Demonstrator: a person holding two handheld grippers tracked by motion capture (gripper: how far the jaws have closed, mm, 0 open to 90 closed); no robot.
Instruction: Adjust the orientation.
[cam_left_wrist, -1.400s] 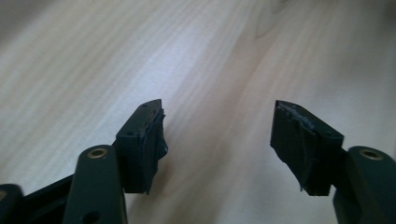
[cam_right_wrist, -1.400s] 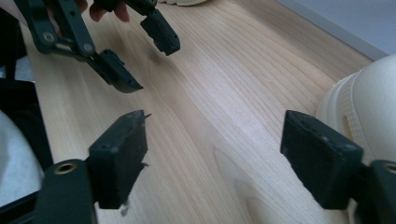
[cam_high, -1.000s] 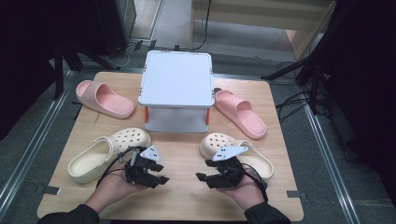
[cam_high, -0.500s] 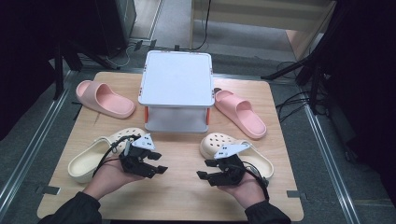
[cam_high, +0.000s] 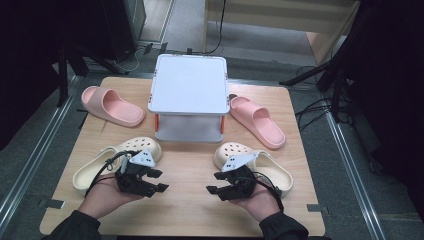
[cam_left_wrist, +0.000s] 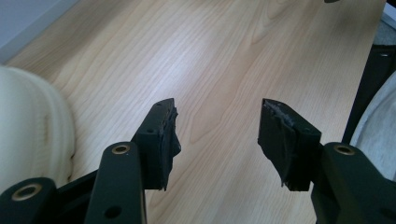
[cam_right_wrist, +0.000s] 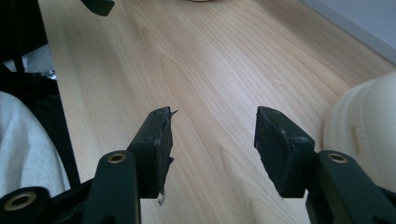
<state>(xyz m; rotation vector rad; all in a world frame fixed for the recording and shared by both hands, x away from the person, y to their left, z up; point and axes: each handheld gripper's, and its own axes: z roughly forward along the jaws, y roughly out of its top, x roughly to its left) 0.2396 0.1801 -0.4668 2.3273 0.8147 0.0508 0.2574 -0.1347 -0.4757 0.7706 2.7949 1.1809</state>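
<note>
My left gripper (cam_high: 159, 180) hovers over the wooden table (cam_high: 190, 210), just right of the left cream clog (cam_high: 95, 167). It is open with nothing between its jaws, which have just been closing slightly. In the left gripper view the gripper (cam_left_wrist: 217, 135) frames bare wood, with the clog (cam_left_wrist: 32, 135) at its left. My right gripper (cam_high: 215, 182) faces it from beside the right cream clog (cam_high: 272, 170). It is open and empty too, its jaws having narrowed a little. The right gripper view shows the gripper (cam_right_wrist: 212, 135) and the clog (cam_right_wrist: 364, 121).
A white two-tier rack (cam_high: 189, 85) stands at the table's middle back. One pink slide (cam_high: 111, 106) lies to its left and another pink slide (cam_high: 257, 122) to its right. Bare wood lies between the two grippers.
My left gripper has lifted a little and shifted left, toward the left clog. The right gripper has stayed where it was.
</note>
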